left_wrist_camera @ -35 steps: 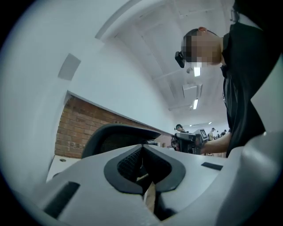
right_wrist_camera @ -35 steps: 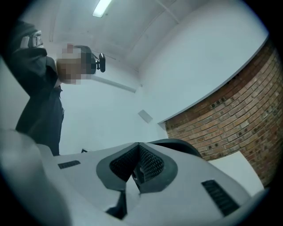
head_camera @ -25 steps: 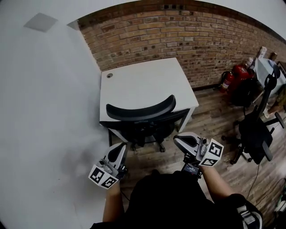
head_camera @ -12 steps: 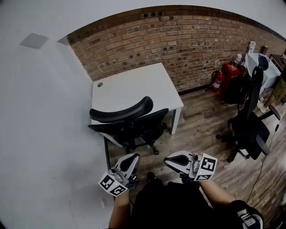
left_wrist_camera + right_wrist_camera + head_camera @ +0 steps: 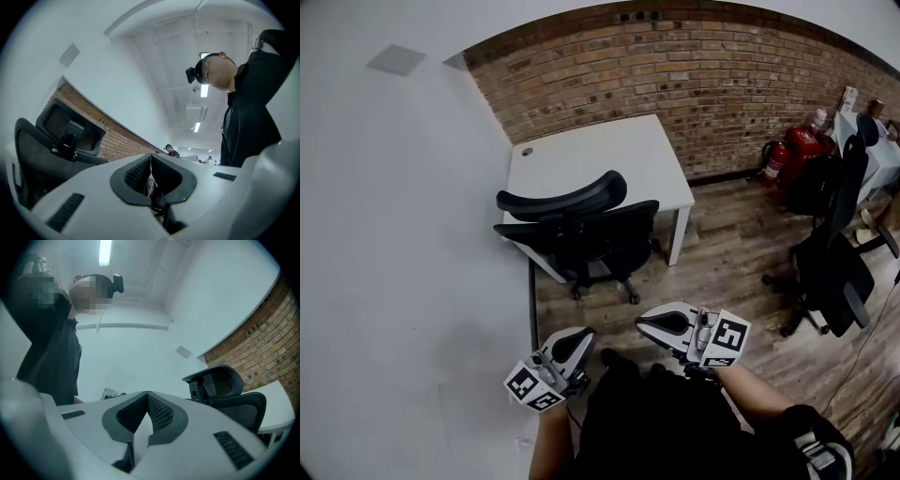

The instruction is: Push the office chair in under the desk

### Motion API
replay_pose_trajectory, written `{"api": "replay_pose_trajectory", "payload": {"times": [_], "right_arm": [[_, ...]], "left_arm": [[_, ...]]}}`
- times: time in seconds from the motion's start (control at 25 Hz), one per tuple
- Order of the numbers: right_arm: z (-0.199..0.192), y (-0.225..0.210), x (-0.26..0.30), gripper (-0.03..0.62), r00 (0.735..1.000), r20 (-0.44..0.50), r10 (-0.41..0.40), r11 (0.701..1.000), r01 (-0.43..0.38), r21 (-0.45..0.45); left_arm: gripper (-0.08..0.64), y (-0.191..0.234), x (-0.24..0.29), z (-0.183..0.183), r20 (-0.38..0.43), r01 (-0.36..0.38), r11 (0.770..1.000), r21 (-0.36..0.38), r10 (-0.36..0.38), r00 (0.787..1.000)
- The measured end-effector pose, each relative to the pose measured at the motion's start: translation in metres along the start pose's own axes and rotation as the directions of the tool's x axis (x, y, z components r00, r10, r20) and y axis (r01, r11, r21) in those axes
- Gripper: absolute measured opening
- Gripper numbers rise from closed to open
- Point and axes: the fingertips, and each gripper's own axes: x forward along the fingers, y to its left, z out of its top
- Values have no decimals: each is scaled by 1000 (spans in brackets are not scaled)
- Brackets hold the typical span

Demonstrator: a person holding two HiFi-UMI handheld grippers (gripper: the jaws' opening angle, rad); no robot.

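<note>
Head view downward, gripper views upward, chair (image 5: 578, 236) shared

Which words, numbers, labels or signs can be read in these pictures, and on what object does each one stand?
No text can be read in any view.
Marker cubes: only black-and-white square patterns, no letters or numbers.
Red fire extinguisher: any label is too small to read.
</note>
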Motion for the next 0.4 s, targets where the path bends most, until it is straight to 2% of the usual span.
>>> {"api": "replay_pose_trajectory", "payload": {"times": [0.08,0.2,0.4], "right_arm": [[12,0,1,6,1000,8,0,1000,0,-15],[27,-4,-4,6,999,33,-10,998,12,-55],[18,-29,-9,6,991,69,-112,992,115,-54]], "left_arm": [[18,-5,0,8,4,-14,1000,1,14,1000],[18,-15,1,22,12,17,1000,25,-17,1000],[18,-7,-5,14,-29,63,996,63,-61,998]]}}
